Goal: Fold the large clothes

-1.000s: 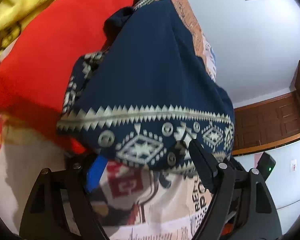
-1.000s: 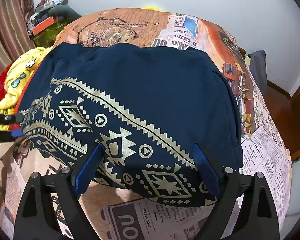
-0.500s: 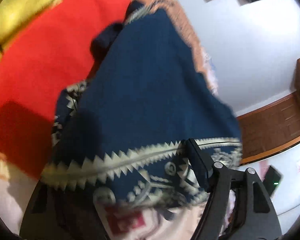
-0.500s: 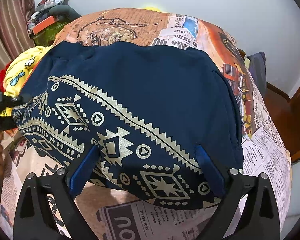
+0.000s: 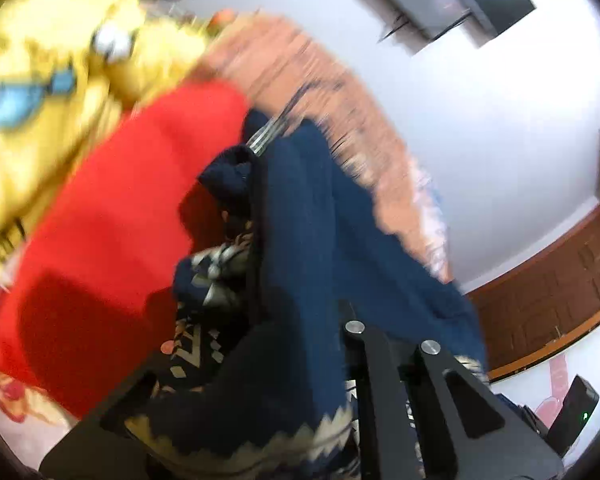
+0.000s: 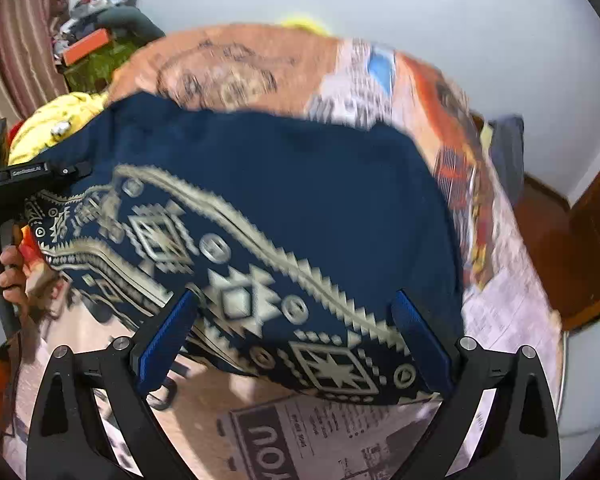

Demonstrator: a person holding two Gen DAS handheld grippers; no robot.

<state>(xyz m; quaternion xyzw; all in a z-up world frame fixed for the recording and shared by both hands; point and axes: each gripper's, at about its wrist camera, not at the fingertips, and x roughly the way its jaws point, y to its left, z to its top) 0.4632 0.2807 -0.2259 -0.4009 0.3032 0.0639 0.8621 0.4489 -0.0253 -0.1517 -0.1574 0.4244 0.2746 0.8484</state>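
A navy garment (image 6: 300, 200) with a cream geometric border lies spread on the printed bed cover (image 6: 240, 64). My left gripper (image 5: 304, 320) has its jaws closing on the garment's left hem corner, and the cloth bunches over and between its fingers. In the right wrist view the left gripper (image 6: 32, 184) sits at the garment's left edge, held by a person's hand (image 6: 12, 272). My right gripper (image 6: 296, 340) stands open over the near hem, its blue pads (image 6: 168, 340) wide apart with the patterned border lying between them, untouched.
A red garment (image 5: 120, 200) and a yellow plush cloth (image 5: 40, 60) lie left of the navy one. A grey item (image 6: 504, 148) sits at the bed's right edge. Brown wood panelling (image 5: 540, 288) and a white wall stand beyond the bed.
My left gripper closed on the hem corner and rose, lifting the cloth; its view swung up and blurred. The right gripper lifted slightly and stayed open.
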